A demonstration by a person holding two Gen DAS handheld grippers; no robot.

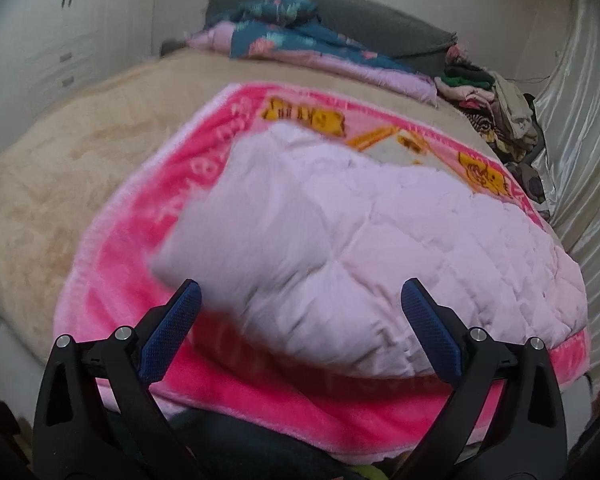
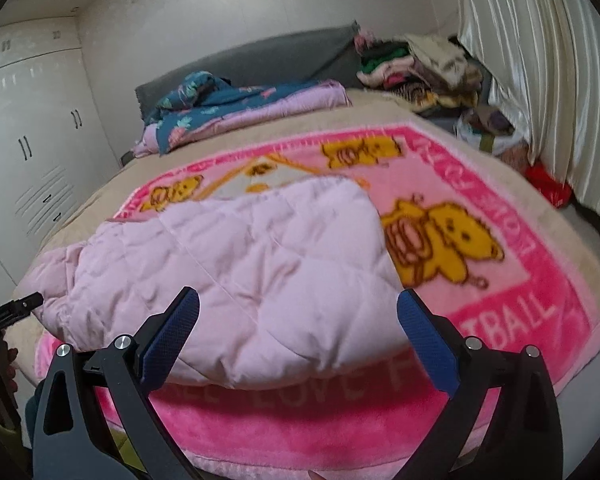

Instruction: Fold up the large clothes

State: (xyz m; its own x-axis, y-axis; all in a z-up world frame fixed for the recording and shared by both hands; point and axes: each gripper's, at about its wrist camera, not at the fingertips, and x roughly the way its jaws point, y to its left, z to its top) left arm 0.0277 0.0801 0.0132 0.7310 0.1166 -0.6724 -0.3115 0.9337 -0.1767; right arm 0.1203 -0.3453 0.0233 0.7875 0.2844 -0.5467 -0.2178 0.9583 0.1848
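Both grippers, left (image 1: 300,300) and right (image 2: 298,308), gaping, gripping nothing; folded quilt (image 1: 360,248) lying near on blanket (image 2: 500,320), apparently released for regripping.

Blanket lettering (image 1: 204,160) blurred; clothes pile (image 1: 496,108) indistinct; blanket (image 2: 340,432) near edge hidden.

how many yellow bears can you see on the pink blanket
3: a big one right of the lilac quilt, two small ones along the far border; the quilt may hide more.
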